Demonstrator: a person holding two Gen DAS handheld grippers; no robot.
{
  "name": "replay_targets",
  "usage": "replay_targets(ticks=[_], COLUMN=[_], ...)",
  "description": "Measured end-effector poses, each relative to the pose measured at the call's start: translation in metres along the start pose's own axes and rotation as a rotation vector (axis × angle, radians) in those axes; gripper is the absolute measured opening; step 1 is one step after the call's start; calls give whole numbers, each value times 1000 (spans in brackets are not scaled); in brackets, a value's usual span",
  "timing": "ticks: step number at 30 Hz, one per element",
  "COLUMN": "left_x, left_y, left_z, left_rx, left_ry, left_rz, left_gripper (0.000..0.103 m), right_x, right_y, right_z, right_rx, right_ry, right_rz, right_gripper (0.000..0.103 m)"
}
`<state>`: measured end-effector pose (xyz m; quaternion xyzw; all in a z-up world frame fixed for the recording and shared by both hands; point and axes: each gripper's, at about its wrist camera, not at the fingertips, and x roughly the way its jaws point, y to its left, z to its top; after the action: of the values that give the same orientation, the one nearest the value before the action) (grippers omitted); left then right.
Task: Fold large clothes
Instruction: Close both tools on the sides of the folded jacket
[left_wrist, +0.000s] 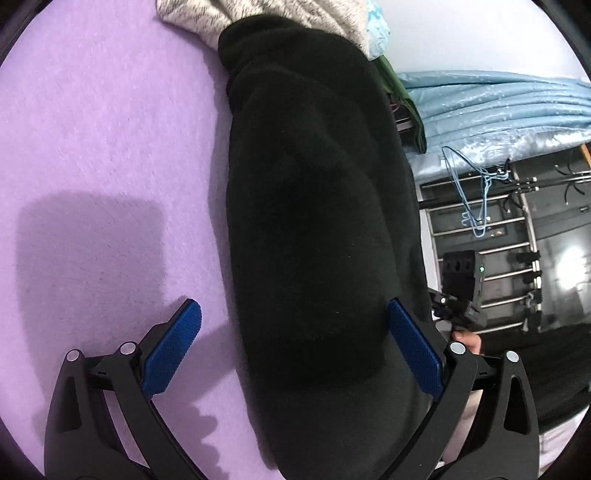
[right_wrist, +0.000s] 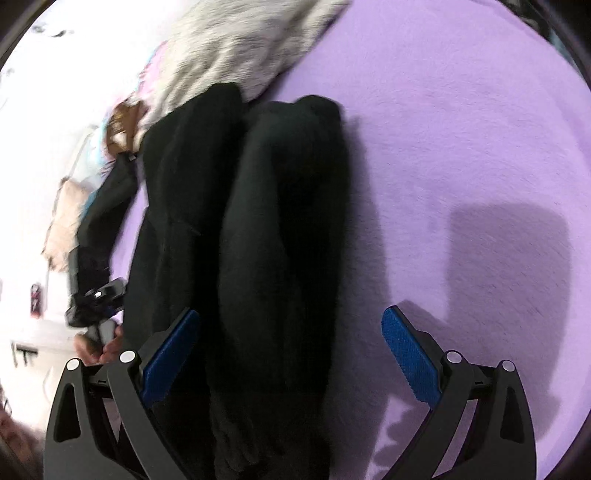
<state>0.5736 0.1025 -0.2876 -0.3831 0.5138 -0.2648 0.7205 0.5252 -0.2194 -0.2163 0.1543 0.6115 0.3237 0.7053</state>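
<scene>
both grippers gape over the black garment (left_wrist: 314, 221), seemingly folded.

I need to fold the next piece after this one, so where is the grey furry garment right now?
The grey furry garment lies at the far end of the purple blanket, at the top of both wrist views, its near edge tucked under the far end of the black garment.

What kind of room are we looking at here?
Probably a bedroom or laundry corner at home: a purple fleecy blanket under a black garment, blue wire hangers on a metal rack, and blue bedding.
</scene>
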Motion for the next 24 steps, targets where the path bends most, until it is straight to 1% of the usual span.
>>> replay_targets(ticks=[2,4,7,8,10,11,14,17,19,21,24], left_x=[3,4,7,8,9,9,13,18,19,19,18], left_y=[5,8,11,12,12,12,10,7,7,8,13], left_z=[1,1,1,0,-2,-2,-3,-4,-5,-3,-1], left_rx=[-13,-25,-33,-28,-20,-20,-17,-7,-2,-17,-23], left_ry=[7,8,15,20,21,23,27,33,42,35,36], left_rz=[-25,-48,-74,-77,-78,-84,-98,-124,-141,-153,-182], left_gripper=[96,96,96,96,96,96,96,96,96,96,95], right_x=[6,5,-1,0,4,10,24,32,43,52,56], right_y=[-2,-5,-9,-8,0,7,14,13,9,7,7], right_z=[3,4,7,8,9,10,14,16,19,20,18], right_rx=[18,43,74,74,30,-3,-22,-20,1,18,11], right_ry=[22,18,-30,-27,0,29,80,105,135,158,169], right_rz=[45,129,269,281,265,234,182,173,194,190,202], right_gripper=[96,96,96,96,97,97,97,97,97,97,97])
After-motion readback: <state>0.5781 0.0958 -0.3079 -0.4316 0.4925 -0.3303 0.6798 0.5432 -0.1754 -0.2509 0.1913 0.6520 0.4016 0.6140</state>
